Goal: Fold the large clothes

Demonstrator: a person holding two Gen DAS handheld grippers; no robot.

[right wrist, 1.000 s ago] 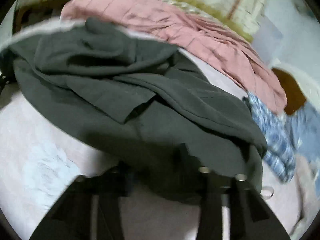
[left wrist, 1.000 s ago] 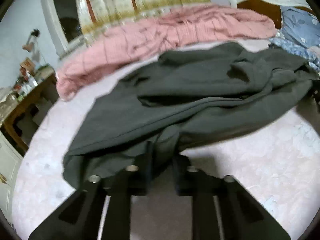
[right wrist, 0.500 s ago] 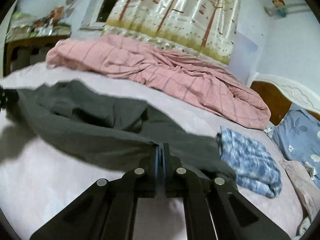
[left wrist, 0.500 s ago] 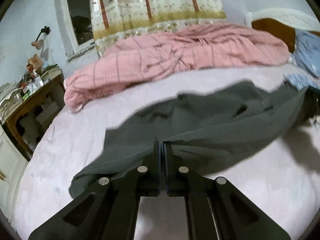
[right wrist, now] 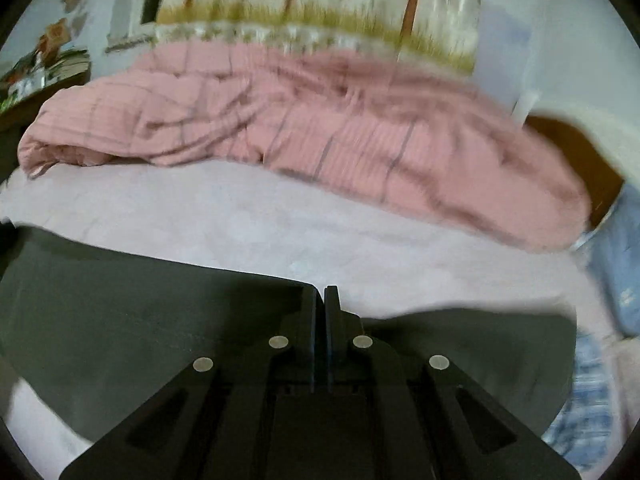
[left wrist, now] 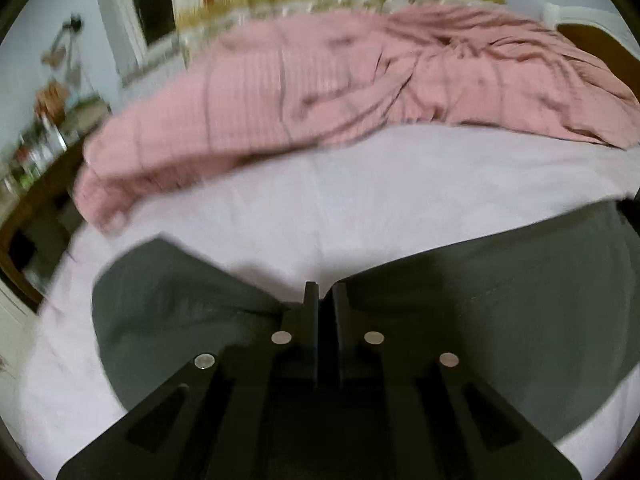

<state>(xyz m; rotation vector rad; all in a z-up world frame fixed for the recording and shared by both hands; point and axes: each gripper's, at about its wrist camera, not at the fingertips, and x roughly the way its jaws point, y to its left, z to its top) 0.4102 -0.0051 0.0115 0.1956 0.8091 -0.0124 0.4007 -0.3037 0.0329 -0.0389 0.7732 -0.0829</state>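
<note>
A large dark grey-green garment (left wrist: 500, 320) hangs stretched over the pale pink bed sheet (left wrist: 360, 208). My left gripper (left wrist: 326, 290) is shut on its top edge, with cloth spreading out to both sides below the fingers. In the right wrist view the same garment (right wrist: 120, 312) runs off to the left, and my right gripper (right wrist: 323, 294) is shut on another point of that top edge. Most of the cloth lies below and behind the fingers, hidden by the gripper bodies.
A crumpled pink checked quilt (left wrist: 340, 88) lies across the far side of the bed, with a curtain (right wrist: 312, 4) behind it. A wooden desk (left wrist: 36, 184) with clutter stands at the left. A blue checked cloth (right wrist: 580, 408) and a blue pillow (right wrist: 624, 264) lie at the right.
Both grippers closed on the garment's edge and pulled it back, lifting it. The crumpled heap has been drawn out into a taut sheet, baring the bed sheet in front of the quilt.
</note>
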